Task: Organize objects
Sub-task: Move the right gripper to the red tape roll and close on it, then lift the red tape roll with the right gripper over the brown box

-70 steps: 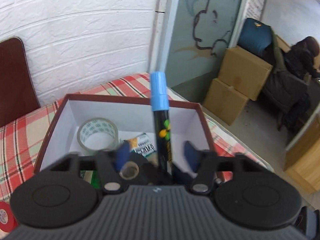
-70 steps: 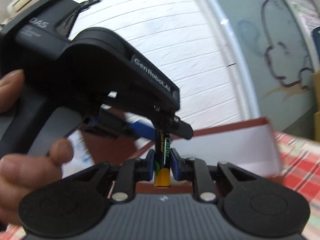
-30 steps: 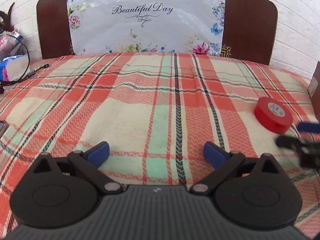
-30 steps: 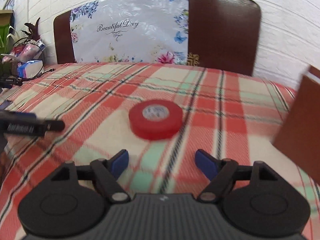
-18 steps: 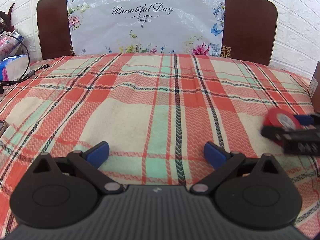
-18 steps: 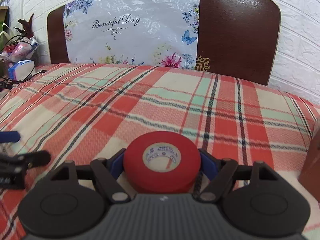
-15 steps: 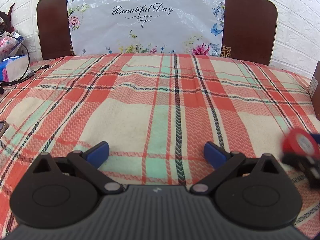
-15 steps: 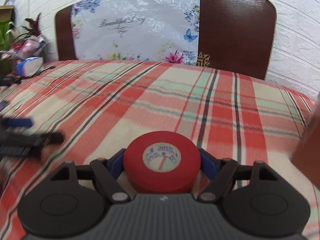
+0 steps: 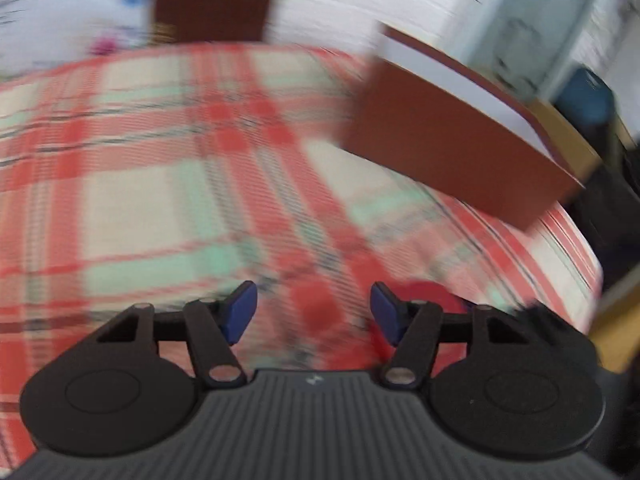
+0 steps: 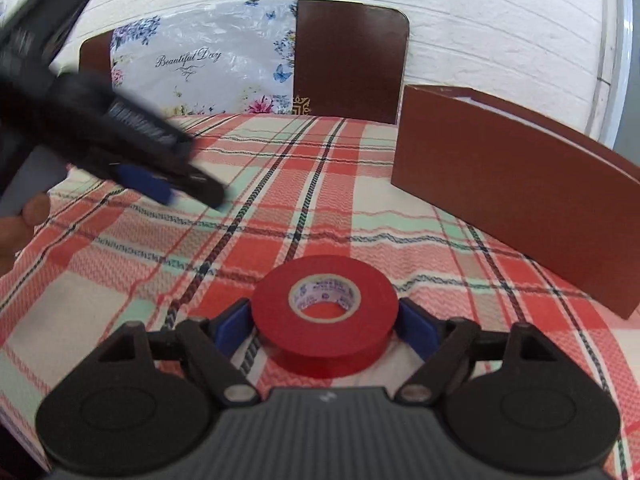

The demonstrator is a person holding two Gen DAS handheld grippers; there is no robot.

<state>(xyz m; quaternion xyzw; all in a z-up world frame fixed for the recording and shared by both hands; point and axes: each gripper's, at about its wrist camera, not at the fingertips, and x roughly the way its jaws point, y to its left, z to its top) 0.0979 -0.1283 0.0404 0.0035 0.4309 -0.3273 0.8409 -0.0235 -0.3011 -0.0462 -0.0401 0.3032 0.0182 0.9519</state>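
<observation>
My right gripper (image 10: 325, 326) is shut on a red roll of tape (image 10: 325, 312), its blue pads against both sides of the roll, just above the plaid cloth (image 10: 280, 208). The brown box (image 10: 516, 196) with a white inside stands to the right. My left gripper (image 9: 313, 313) is open and empty over the cloth; its view is blurred. The red tape (image 9: 430, 296) shows as a blur by its right finger, and the brown box (image 9: 452, 148) lies ahead to the right. The left gripper also shows in the right wrist view (image 10: 160, 184), at the left.
A dark wooden headboard (image 10: 352, 60) with a floral "Beautiful Day" plastic sheet (image 10: 204, 68) stands at the back against a white brick wall. The cloth's right edge (image 9: 576, 248) drops off beyond the box.
My right gripper has closed on the red tape and swung right toward the box. My left gripper has swung quickly to the right and now faces the box.
</observation>
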